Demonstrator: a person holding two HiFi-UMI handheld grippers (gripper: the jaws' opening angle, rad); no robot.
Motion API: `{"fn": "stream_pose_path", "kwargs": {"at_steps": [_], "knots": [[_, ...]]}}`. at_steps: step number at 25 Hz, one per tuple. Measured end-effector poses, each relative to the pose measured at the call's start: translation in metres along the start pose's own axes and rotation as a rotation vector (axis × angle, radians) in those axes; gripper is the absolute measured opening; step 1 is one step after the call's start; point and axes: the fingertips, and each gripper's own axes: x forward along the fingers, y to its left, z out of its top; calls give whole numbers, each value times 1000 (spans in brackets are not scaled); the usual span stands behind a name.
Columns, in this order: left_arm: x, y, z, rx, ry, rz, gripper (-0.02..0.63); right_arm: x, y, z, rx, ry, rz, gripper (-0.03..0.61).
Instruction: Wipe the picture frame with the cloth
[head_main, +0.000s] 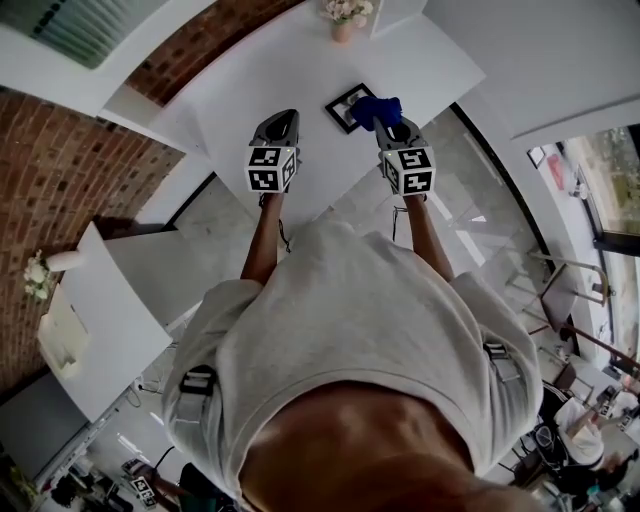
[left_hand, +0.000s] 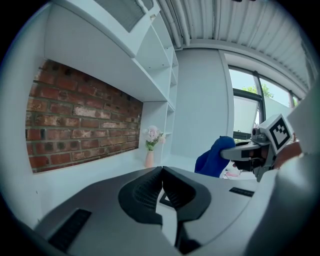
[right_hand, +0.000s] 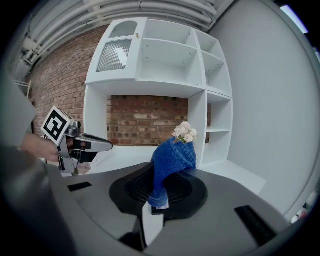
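A black picture frame (head_main: 346, 103) lies flat on the white table (head_main: 270, 80). My right gripper (head_main: 386, 122) is shut on a blue cloth (head_main: 377, 109) that hangs over the frame's right edge. In the right gripper view the blue cloth (right_hand: 169, 165) stands up from between the jaws. My left gripper (head_main: 281, 127) is held to the left of the frame, jaws together and nothing between them. In the left gripper view the cloth (left_hand: 215, 157) shows at the right with the right gripper (left_hand: 239, 153) behind it, and a corner of the frame (left_hand: 165, 200) peeks below the closed jaws.
A small pink vase of flowers (head_main: 345, 14) stands at the table's far edge. Its vase (left_hand: 150, 158) also shows in the left gripper view. A brick wall (head_main: 60, 170) and white shelving (right_hand: 150, 55) back the table. A person's torso (head_main: 360, 330) fills the lower head view.
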Motion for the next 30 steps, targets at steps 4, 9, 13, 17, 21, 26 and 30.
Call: {"fn": "stream_pose_path", "kwargs": {"at_steps": [4,9,13,17,21,26,30], "knots": [[13,12,-7,-7,20,-10,17,16,-3,-1,4,11,-10,55],[23,15,-14,-16,41,-18,17,22,-7,-13,25,41,-16,55],[27,20,-21,-26,58,-10,17,29,-5,-22,33,66,-3,55],[34,21,-30,-45,86,4,17,38,-11,-28,40,87,17,55],[44,18,-39,-65,117,11,17,51,-16,-36,55,112,47,55],[54,17,-54,-83,158,14,17,69,-18,-48,67,145,79,55],[59,18,-67,-103,186,17,17,81,-17,-57,72,168,100,55]]}}
